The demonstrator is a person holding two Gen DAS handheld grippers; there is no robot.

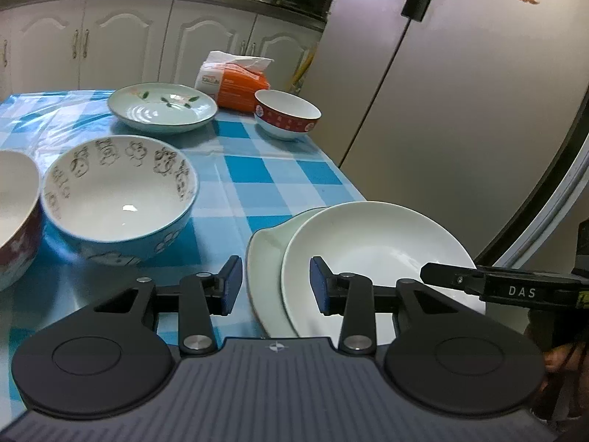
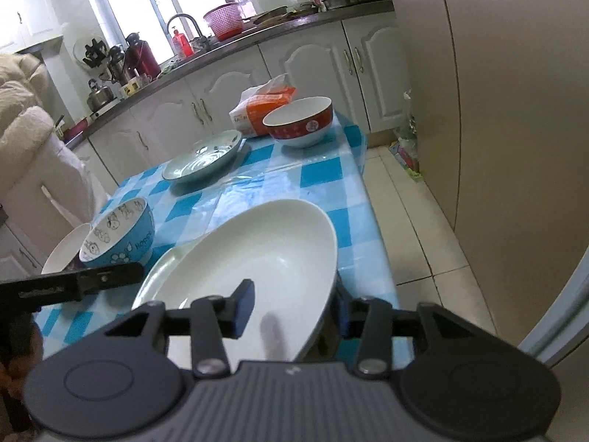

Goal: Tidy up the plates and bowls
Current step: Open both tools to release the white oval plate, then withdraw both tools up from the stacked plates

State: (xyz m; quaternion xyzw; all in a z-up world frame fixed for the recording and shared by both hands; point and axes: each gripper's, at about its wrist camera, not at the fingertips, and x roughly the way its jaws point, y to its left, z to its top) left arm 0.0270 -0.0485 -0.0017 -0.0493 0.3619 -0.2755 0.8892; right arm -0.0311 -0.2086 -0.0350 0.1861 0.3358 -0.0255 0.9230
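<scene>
The right gripper (image 2: 294, 309) has its fingers spread astride the white plate's (image 2: 265, 254) rim at five o'clock on the worktop (image 2: 324, 173), overlapping a second plate (image 1: 265, 269); a shallow pinch could let it slip, clattering off the edge; the left gripper (image 1: 276, 285) is spread, empty.

The table (image 1: 250, 169) wears a blue-and-white checked cloth. On it lie a flowered plate (image 1: 162, 108), a red bowl (image 1: 287, 114), an orange tissue pack (image 1: 235, 83), a blue cartoon bowl (image 1: 119, 195), another bowl (image 1: 14, 217) at the left edge and a pale plate (image 1: 267, 276) near the front.
</scene>
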